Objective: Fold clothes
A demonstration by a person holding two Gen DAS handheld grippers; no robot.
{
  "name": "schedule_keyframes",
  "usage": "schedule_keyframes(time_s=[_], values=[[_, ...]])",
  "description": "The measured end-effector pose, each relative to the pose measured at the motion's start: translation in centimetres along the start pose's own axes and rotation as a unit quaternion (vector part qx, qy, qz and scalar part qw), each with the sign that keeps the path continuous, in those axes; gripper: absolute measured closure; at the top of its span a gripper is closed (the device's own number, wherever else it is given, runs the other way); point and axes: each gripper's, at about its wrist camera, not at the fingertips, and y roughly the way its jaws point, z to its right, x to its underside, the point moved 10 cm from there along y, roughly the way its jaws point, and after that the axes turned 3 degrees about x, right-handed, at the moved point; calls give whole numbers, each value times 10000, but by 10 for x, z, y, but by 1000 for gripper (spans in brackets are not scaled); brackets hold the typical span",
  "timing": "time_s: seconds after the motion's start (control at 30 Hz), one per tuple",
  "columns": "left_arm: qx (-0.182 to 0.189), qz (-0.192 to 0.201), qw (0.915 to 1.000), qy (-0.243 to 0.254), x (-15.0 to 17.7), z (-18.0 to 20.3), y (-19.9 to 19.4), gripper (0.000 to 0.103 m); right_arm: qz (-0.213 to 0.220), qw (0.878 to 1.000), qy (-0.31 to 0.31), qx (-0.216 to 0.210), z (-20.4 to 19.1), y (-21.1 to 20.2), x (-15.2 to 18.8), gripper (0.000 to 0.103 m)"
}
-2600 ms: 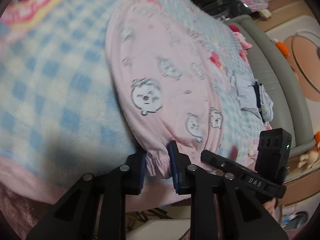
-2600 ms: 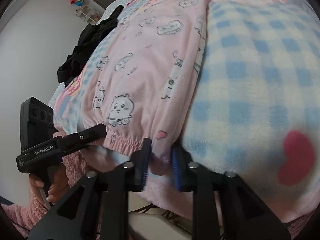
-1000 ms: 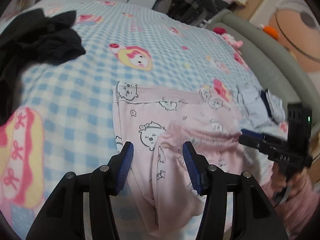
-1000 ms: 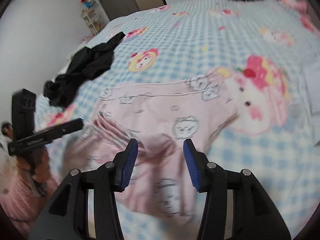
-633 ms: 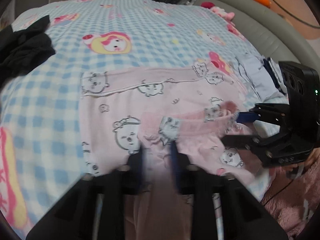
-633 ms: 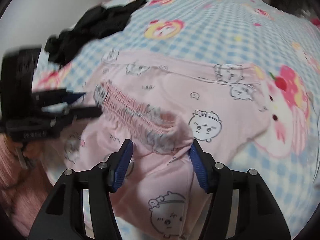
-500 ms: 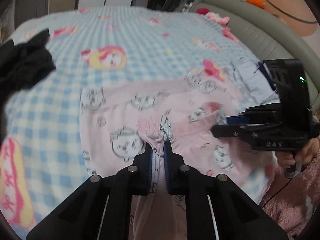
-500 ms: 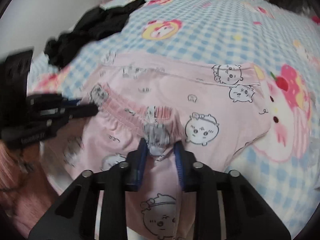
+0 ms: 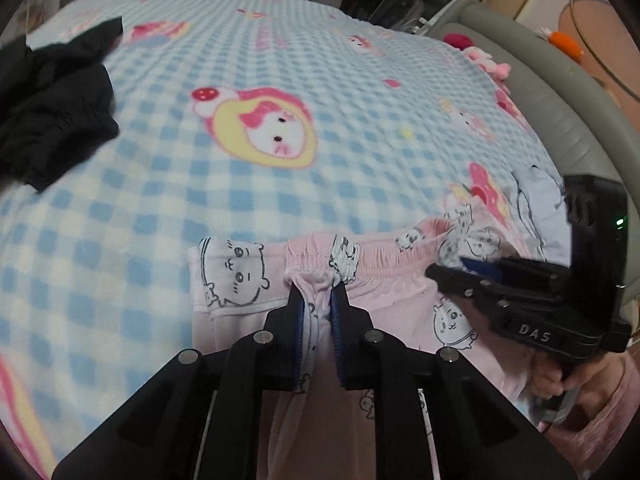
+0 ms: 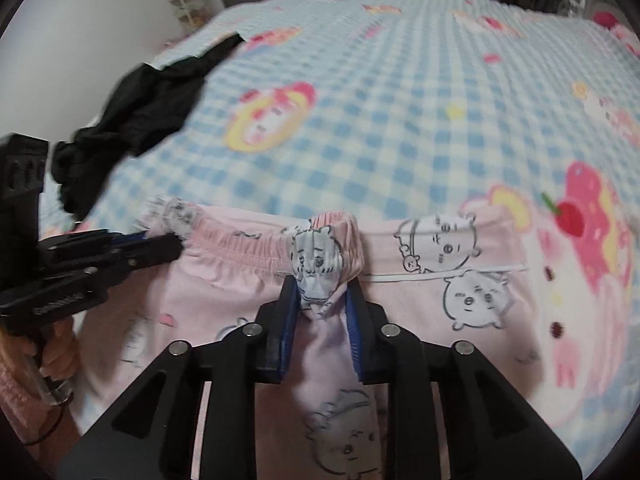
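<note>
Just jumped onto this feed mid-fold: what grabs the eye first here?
Both grippers pinch the elastic waistband of the pink cartoon-print pants: the left gripper and right gripper each shut on bunched fabric near the bed's front edge. Behind them spreads the blue checked blanket, with a black garment crumpled at far left.

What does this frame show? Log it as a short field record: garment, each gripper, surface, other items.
garment: pink pajama pants, cartoon print, partly folded
left gripper: shut on the elastic waistband
right gripper: shut on the same waistband
surface: blue checked blanket
other items: black clothes bunched at the blanket's left; light blue garment by the grey bed edge
</note>
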Motion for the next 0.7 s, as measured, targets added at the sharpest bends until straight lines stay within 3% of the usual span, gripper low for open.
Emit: schedule_keyframes(time_s=[0.07,0.13,0.2,0.27,0.43,0.53,0.7], values=[[29,-39,10000,-69,-1,0,-2,83,22,9998,176,-90,3,-5,-2,75],[-43,173,9998,-126,-1,-1,-21,62,214,9991,308,-182,5,-23,-5,69],[-222,413,9986,-240,5,-6,-44,48,459,9980,397,-181,11,-48,-3,63],[-370,456,9968,-544,23,-16,-59,47,601,9965,566,-121,21,-72,6,57],[-430,299,9852,-1634,93,-41,-85,47,494,9931,1053,-131,42,-101,57,57],[196,360,9740,-2226,124,-40,-91,47,362,9911,1263,-211,46,-106,86,56],[805,571,9731,-2079,118,-21,-99,57,172,9867,1540,-486,41,-98,104,53]])
